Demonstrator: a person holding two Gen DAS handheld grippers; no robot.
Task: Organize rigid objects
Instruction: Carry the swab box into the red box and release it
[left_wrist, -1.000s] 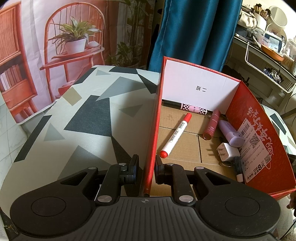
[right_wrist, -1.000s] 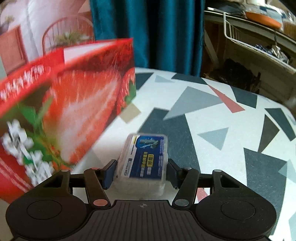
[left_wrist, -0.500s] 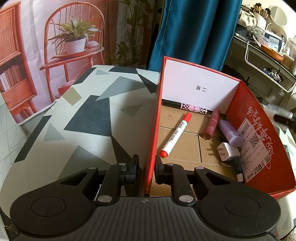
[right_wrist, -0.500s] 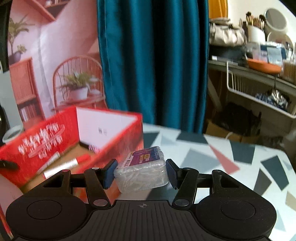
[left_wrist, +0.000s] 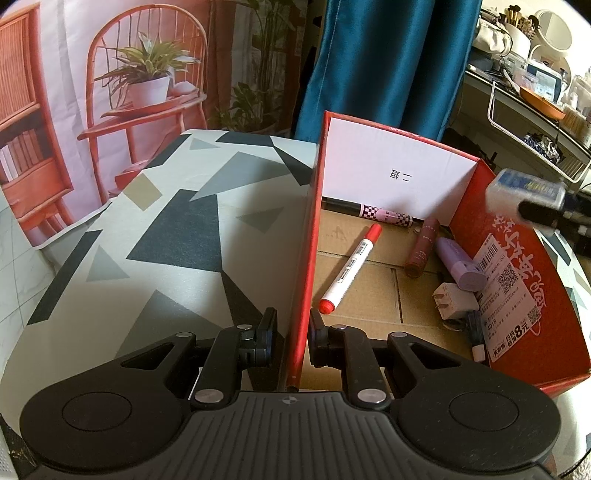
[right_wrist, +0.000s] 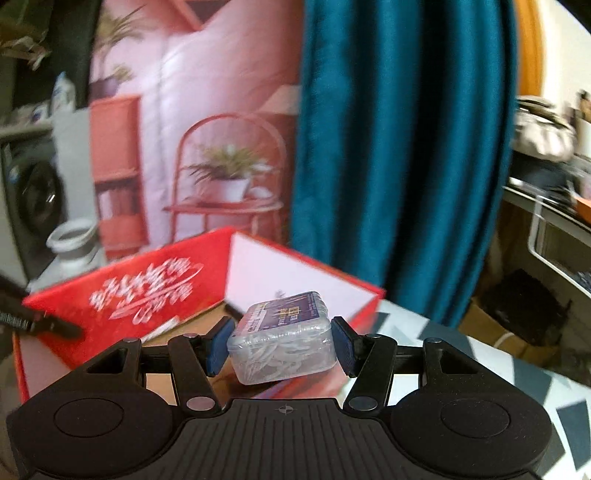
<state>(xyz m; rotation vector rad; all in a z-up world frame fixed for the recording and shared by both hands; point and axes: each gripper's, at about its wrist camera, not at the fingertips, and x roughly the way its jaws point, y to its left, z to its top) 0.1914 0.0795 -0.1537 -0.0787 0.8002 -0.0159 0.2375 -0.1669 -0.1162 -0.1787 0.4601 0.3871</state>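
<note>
My left gripper (left_wrist: 292, 334) is shut on the left wall of the red cardboard box (left_wrist: 304, 258), holding it at the near corner. Inside lie a red-capped white marker (left_wrist: 351, 269), a checkered pen (left_wrist: 384, 215), a dark red tube (left_wrist: 421, 248), a lilac tube (left_wrist: 460, 264) and a white charger plug (left_wrist: 452, 306). My right gripper (right_wrist: 281, 343) is shut on a clear plastic case with a blue label (right_wrist: 284, 341), held in the air above the box's right side (right_wrist: 122, 295). The same case (left_wrist: 524, 190) shows blurred over the right wall in the left wrist view.
The box stands on a table with a grey, black and white triangle pattern (left_wrist: 166, 240). A teal curtain (right_wrist: 399, 147) and a printed backdrop with a plant on a red chair (left_wrist: 147, 81) hang behind. Cluttered shelves with a wire basket (left_wrist: 535, 122) stand to the right.
My right gripper lifted the clear case off the table and carried it up beside and over the box's right wall. The left gripper and the box stayed still.
</note>
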